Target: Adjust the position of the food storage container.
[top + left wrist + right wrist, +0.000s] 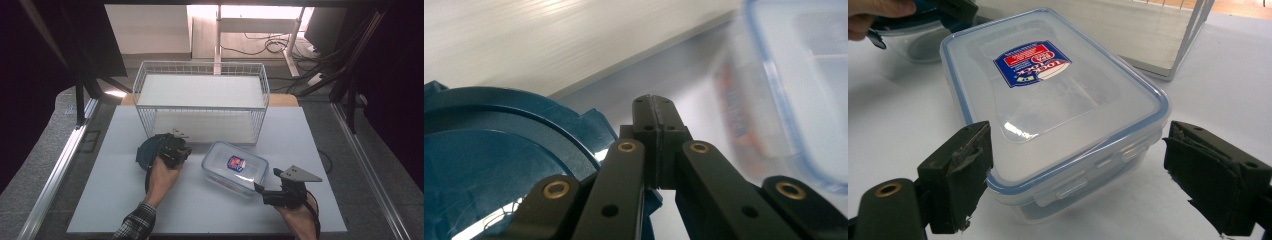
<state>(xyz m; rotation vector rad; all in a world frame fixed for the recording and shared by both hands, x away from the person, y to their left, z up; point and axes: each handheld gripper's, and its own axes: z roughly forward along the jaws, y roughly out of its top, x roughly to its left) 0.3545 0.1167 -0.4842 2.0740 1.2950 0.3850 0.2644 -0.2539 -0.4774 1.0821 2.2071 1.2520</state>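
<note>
A clear rectangular box [235, 167] with a blue-edged lid and a red and blue label lies on the white board. My right gripper [267, 180] is open at its near right corner, and its jaws flank the box's [1058, 105] short end without touching it. The right gripper [1078, 175] holds nothing. A round tub with a dark blue lid [147, 152] sits left of the box. My left gripper [177, 145] rests over it, shut. In the left gripper view the left gripper's [655, 130] jaws are pressed together beside the blue lid [499, 165]; I see nothing between the tips.
A white wire basket [200, 120] with two shelves stands behind both containers, open toward me. The white board [200, 210] covers the table, with metal rails along both sides. Cables lie on the floor beyond.
</note>
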